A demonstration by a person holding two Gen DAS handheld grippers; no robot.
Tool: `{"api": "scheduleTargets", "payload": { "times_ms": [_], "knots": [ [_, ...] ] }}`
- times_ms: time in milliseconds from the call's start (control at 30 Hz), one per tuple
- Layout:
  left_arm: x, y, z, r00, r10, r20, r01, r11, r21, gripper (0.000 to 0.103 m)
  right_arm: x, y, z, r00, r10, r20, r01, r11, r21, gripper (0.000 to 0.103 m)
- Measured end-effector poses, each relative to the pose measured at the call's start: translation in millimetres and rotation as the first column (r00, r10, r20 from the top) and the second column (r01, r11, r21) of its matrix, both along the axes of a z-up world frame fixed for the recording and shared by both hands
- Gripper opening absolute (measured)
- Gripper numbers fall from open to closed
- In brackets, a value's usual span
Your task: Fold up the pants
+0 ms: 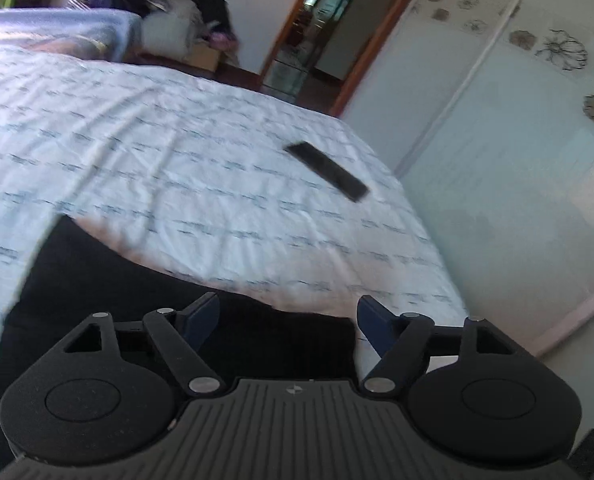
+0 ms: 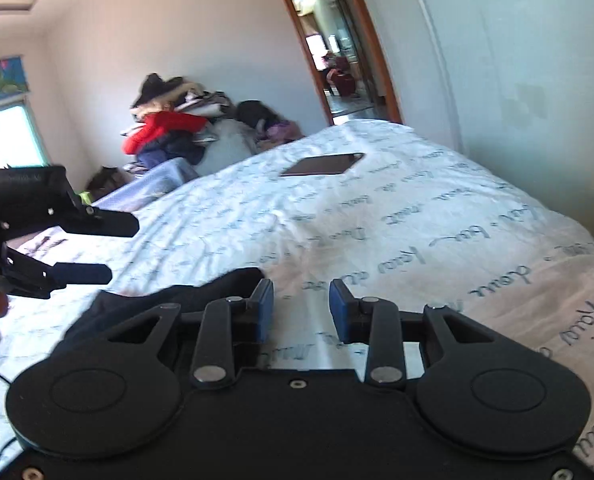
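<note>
The left gripper (image 1: 287, 318) hangs with jaws wide apart and empty above the black fabric pants (image 1: 137, 292) lying on the white script-printed bed sheet (image 1: 177, 168), while the right gripper (image 2: 301, 308) has jaws partly open, nothing between them, with the pants' edge under its left finger. Beyond them a flat dark rectangular phone-like slab (image 1: 327, 170) lies on otherwise bare sheet. Only the right wrist view shows the left gripper from the side, and far off a heap of clothes (image 2: 173, 128) beside a wooden-framed doorway (image 2: 337, 48).

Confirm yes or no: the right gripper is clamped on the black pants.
No, the right gripper stands open with only bedsheet between its fingers; the black pants lie beside its left finger.
</note>
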State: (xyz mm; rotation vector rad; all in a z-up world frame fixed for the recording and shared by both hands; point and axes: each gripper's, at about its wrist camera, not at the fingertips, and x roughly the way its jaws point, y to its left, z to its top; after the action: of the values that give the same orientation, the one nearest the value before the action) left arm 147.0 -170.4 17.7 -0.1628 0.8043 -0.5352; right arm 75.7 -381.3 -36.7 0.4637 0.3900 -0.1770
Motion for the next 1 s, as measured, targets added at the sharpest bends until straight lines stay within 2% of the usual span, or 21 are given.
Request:
{"api": "scheduleTargets", "payload": {
  "times_ms": [100, 167, 233, 300, 333, 367, 433, 533, 567, 600, 667, 767, 833, 900, 1000],
  "knots": [
    [3.1, 29.4, -0.1, 0.987, 0.124, 0.100, -0.139, 0.977, 0.163, 0.077, -3.2, 14.9, -4.6, 0.992, 0.129, 0.007, -0.129, 0.991, 0.038, 0.033],
    [2.8, 48.3, -2.3, 0.968, 0.173, 0.182, -0.218, 0.938, 0.269, 0.080, -16.1, 27.7, -9.1, 0.981, 0.193, -0.008, -0.193, 0.981, 0.013, 0.034],
    [8.8, 70.0, -3.9, 0.930, 0.250, 0.270, -0.341, 0.862, 0.375, 0.087, -21.2, 31.5, -14.0, 0.975, 0.217, -0.045, -0.218, 0.976, -0.011, 0.039],
    [12.2, 91.4, -5.3, 0.870, 0.344, 0.354, -0.475, 0.777, 0.412, 0.089, -31.0, 32.0, -18.3, 0.972, 0.226, -0.071, -0.227, 0.974, -0.009, 0.043],
    [15.0, 100.7, -5.5, 0.845, 0.388, 0.369, -0.522, 0.749, 0.409, 0.089, -30.1, 31.4, -20.5, 0.971, 0.230, -0.071, -0.230, 0.973, 0.007, 0.043],
    [18.2, 110.0, -5.4, 0.831, 0.427, 0.356, -0.548, 0.735, 0.399, 0.089, -28.1, 32.1, -21.8, 0.969, 0.237, -0.067, -0.236, 0.971, 0.027, 0.043],
    [23.4, 118.7, -7.1, 0.841, 0.455, 0.293, -0.539, 0.759, 0.366, 0.089, -24.6, 34.6, -23.3, 0.965, 0.254, -0.061, -0.251, 0.967, 0.049, 0.045],
    [23.3, 110.2, -13.8, 0.896, 0.390, 0.210, -0.442, 0.822, 0.360, 0.089, -20.5, 47.4, -24.1, 0.963, 0.241, -0.119, -0.247, 0.969, -0.033, 0.046],
    [17.5, 105.8, -16.2, 0.911, 0.357, 0.204, -0.409, 0.837, 0.363, 0.089, -18.6, 47.1, -26.9, 0.962, 0.237, -0.134, -0.243, 0.970, -0.032, 0.040],
    [12.3, 98.3, -19.0, 0.926, 0.318, 0.203, -0.373, 0.852, 0.368, 0.089, -20.6, 47.7, -29.0, 0.964, 0.219, -0.148, -0.229, 0.972, -0.051, 0.024],
    [4.2, 87.2, -21.3, 0.949, 0.245, 0.197, -0.303, 0.878, 0.369, 0.089, -26.2, 44.6, -28.4, 0.969, 0.195, -0.149, -0.206, 0.977, -0.062, 0.010],
    [-1.5, 72.0, -29.5, 0.974, 0.174, 0.142, -0.217, 0.897, 0.386, 0.090, -37.9, 37.7, -19.9, 0.976, 0.176, -0.129, -0.186, 0.980, -0.067, 0.003],
    [-2.0, 70.1, -33.9, 0.982, 0.163, 0.093, -0.186, 0.916, 0.355, 0.090, -44.8, 34.7, -14.0, 0.979, 0.163, -0.119, -0.172, 0.982, -0.077, 0.002],
    [-5.9, 69.8, -37.0, 0.987, 0.147, 0.063, -0.160, 0.938, 0.307, 0.090, -45.4, 33.3, -16.2, 0.978, 0.155, -0.138, -0.169, 0.981, -0.095, 0.001],
    [-12.2, 58.6, -43.9, 0.995, 0.091, 0.048, -0.102, 0.943, 0.317, 0.090, -40.7, 34.7, -31.9, 0.965, 0.164, -0.205, -0.185, 0.978, -0.091, 0.001]
  ]
}}
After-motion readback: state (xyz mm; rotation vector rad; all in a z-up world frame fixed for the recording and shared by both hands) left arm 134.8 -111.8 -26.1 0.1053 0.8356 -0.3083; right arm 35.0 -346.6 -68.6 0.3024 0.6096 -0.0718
